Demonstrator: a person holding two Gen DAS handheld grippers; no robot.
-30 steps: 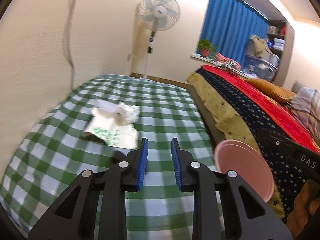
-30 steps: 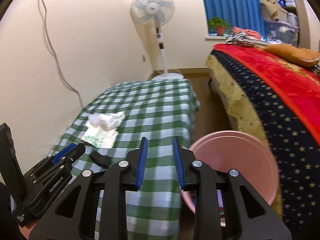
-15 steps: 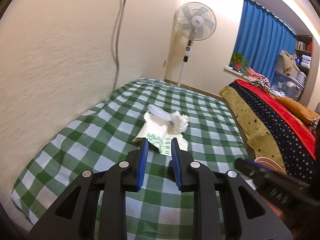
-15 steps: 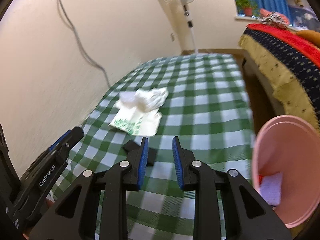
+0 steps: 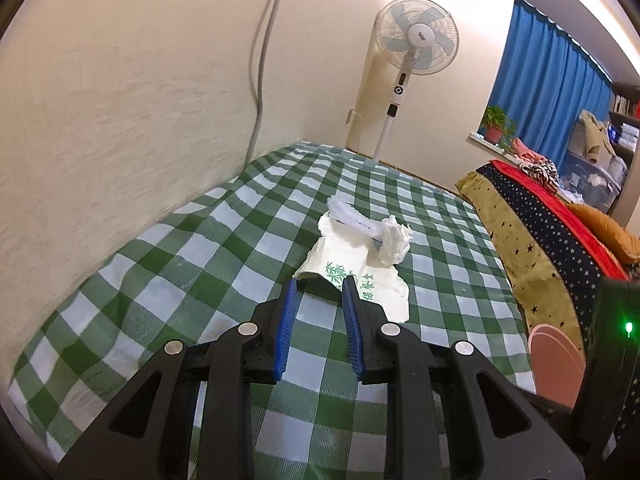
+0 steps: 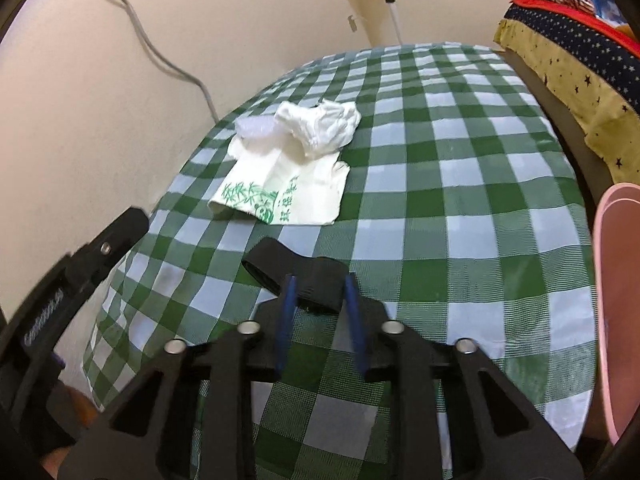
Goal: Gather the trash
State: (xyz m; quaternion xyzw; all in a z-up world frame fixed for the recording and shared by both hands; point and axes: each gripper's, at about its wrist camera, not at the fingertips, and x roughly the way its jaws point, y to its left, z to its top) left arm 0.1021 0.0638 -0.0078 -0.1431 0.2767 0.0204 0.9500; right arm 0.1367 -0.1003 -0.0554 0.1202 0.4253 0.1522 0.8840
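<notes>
A flat white wrapper with green print [image 5: 352, 280] [image 6: 280, 192] lies on the green checked table [image 5: 200, 264] [image 6: 460, 184]. A crumpled white tissue [image 5: 394, 238] [image 6: 324, 128] rests on its far end. A small black object [image 6: 296, 268] lies near the table's front. My left gripper [image 5: 318, 292] is open and empty, its tips just short of the wrapper. My right gripper [image 6: 318, 288] is open and empty, its tips at the black object. A pink bin [image 5: 554, 360] [image 6: 616, 304] stands at the table's right side.
A wall with a hanging cable [image 5: 260, 60] runs along the table's left. A standing fan [image 5: 416, 44] is past the far end. A bed with a starred cover [image 5: 532, 232] lies to the right. The left gripper's body [image 6: 68, 292] shows in the right wrist view.
Both grippers moved forward and down over the table. The left closed in on the wrapper, the right on the black object. The bin slid toward the right edge of both views.
</notes>
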